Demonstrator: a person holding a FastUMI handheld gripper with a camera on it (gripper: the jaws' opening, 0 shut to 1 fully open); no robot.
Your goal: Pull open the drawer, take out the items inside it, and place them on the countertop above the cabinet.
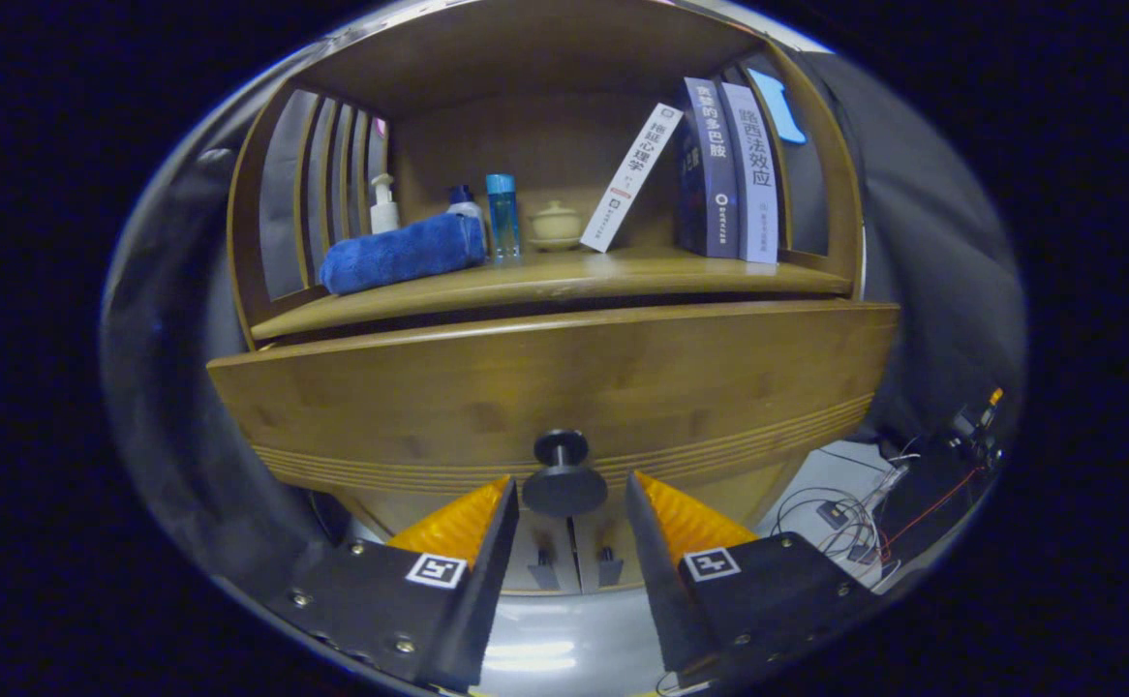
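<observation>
The wooden cabinet (564, 145) stands before me with books and a blue towel (400, 254) on its surface, its drawer (545, 387) slightly pulled out, and my claw (564, 503) is spread, fingers beside the knob (563, 474), ready to pull further.

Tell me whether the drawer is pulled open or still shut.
Partly open: the drawer front stands forward of the shelf, a dark gap between. The gripper is open, fingers either side of the knob.

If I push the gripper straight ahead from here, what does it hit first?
Most likely the drawer knob, which sits between the open gripper fingers near their tips. Just behind it is the drawer front; exact depth is unclear.
</observation>
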